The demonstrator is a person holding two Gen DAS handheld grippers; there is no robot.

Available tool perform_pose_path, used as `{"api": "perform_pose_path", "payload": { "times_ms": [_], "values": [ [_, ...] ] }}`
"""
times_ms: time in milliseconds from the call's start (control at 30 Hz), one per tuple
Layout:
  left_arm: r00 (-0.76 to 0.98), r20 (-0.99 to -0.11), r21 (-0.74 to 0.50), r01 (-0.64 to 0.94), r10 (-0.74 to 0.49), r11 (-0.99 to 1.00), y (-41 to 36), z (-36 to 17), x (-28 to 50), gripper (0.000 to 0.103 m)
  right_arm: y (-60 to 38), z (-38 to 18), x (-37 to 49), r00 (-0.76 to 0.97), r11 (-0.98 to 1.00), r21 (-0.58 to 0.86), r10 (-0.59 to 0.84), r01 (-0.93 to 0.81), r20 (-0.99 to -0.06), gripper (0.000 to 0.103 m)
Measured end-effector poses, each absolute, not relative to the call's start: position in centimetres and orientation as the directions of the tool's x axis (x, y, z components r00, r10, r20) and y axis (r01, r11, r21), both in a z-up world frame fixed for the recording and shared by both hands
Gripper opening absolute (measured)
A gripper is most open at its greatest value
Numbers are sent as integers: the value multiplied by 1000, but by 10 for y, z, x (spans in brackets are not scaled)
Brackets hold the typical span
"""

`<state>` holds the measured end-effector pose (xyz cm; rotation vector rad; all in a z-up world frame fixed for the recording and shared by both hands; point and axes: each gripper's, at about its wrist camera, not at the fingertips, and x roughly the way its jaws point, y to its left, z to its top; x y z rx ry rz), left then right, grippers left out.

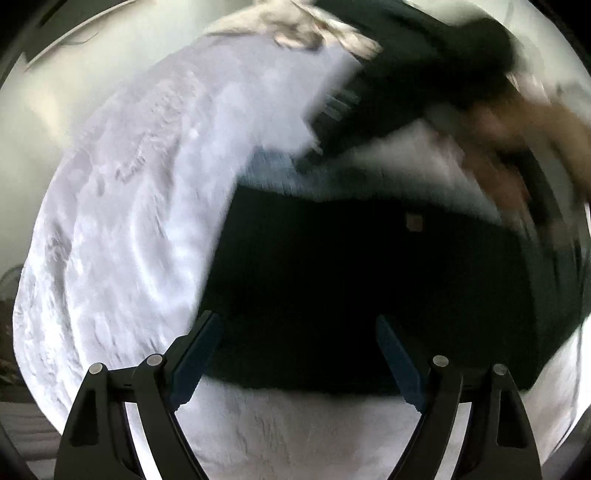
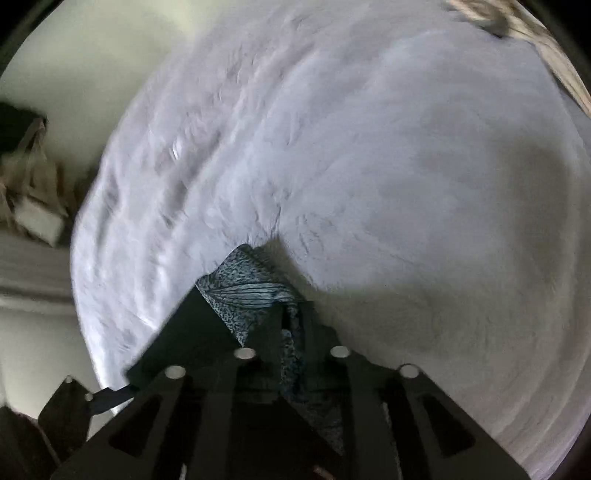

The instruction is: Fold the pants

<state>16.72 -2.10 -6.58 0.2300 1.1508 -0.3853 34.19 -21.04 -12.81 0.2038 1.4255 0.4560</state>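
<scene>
The dark pants (image 1: 351, 280) lie spread on a white fuzzy blanket (image 1: 122, 229), folded into a broad slab with a small tag showing on top. The left tool (image 1: 299, 354) hangs just above the near edge of the pants, its blue-padded fingers (image 1: 195, 354) spread wide with nothing between them. On the far side of the pants a person's hand (image 1: 517, 147) shows as a blur, lifting another part of the dark cloth. The right tool (image 2: 291, 332) sits over the pants' edge with its fingers drawn close, pinching a fold of cloth whose speckled grey inner side (image 2: 247, 291) faces up, and beyond it the blanket (image 2: 369, 166) runs bare. A beige patterned cloth (image 1: 314, 29) lies at the blanket's far edge
</scene>
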Motion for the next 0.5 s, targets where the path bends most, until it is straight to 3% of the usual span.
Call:
{"api": "perform_pose_path", "payload": {
  "times_ms": [133,233,300,400,500],
  "values": [
    [381,-913,-10,340,-147,940,-35,-65,224,86,-254,-95,302,166,928,357,371,-110,-914,24],
    [387,-919,35,287,-83,957,-48,-88,261,86,-290,-110,270,140,924,381,374,21,-917,23],
    [355,-935,79,258,-19,963,-54,-111,281,87,-308,-125,256,130,949,305,293,82,-947,26],
    [313,-949,32,200,-33,979,-46,-110,291,89,-359,-133,233,164,944,167,124,286,-979,26],
    [359,-933,95,236,4,967,-46,-86,274,89,-415,-119,189,258,823,348,253,449,-932,30]
  ]
}}
